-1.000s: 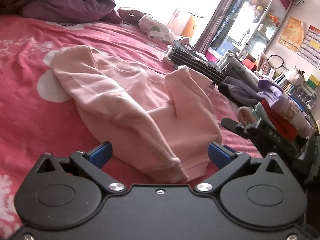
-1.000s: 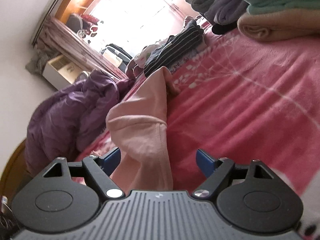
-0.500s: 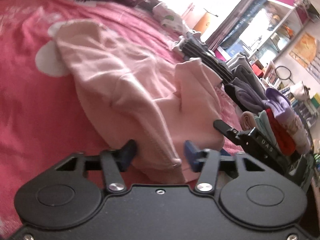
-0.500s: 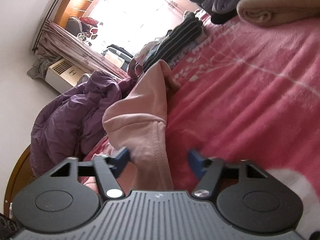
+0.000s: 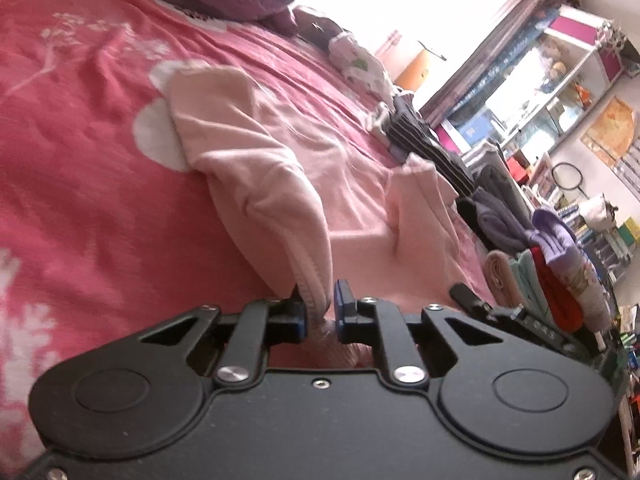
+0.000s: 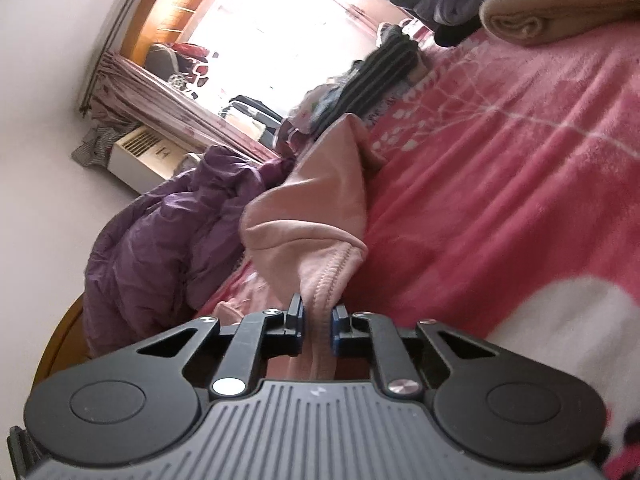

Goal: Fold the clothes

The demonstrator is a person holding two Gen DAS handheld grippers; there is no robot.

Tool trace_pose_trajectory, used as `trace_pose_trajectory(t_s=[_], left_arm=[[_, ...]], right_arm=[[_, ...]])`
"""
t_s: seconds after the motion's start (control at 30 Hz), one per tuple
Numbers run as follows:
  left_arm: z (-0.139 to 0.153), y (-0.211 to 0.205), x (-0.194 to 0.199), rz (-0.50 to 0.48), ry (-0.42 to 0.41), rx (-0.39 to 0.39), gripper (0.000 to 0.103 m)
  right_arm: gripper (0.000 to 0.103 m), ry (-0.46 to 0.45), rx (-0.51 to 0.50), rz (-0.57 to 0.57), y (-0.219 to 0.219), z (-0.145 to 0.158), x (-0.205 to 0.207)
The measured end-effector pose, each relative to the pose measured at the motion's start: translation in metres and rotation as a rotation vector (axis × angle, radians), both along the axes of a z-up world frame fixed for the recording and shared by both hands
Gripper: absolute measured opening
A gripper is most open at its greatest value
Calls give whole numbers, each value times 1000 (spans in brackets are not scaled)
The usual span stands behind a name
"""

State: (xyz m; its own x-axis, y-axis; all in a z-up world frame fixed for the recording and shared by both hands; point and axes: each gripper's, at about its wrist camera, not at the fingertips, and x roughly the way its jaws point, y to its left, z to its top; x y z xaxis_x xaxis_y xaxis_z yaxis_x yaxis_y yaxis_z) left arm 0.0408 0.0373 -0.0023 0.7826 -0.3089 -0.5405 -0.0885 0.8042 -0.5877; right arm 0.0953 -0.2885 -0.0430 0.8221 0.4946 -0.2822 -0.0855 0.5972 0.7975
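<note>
A light pink garment (image 5: 280, 168) lies crumpled on the red flowered bedspread (image 5: 80, 184). My left gripper (image 5: 320, 312) is shut on its near hemmed edge, which is lifted off the bed. My right gripper (image 6: 318, 320) is shut on another hemmed edge of the same pink garment (image 6: 316, 208), which rises in a fold ahead of it. The tip of the right gripper shows at the right in the left wrist view (image 5: 464, 294).
A purple quilt (image 6: 168, 240) is heaped at the far end of the bed. A striped dark garment (image 5: 424, 140) and a stack of folded clothes (image 5: 552, 272) lie along the right side. Shelves (image 5: 560, 72) stand beyond the bed.
Both grippers have gone from open to shut on the pink garment's hem and have tilted. The near edges of the garment have lifted from the bed.
</note>
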Motion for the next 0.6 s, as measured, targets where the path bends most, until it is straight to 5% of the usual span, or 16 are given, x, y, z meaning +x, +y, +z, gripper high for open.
trace_pose_trajectory(t_s=[0.23, 0.6], left_arm=[[5, 29, -28, 55, -8, -38, 10], [-18, 51, -62, 94, 62, 1, 7]], right_arm=[[11, -11, 1, 13, 14, 10, -32], [10, 98, -68, 28, 42, 7, -74]])
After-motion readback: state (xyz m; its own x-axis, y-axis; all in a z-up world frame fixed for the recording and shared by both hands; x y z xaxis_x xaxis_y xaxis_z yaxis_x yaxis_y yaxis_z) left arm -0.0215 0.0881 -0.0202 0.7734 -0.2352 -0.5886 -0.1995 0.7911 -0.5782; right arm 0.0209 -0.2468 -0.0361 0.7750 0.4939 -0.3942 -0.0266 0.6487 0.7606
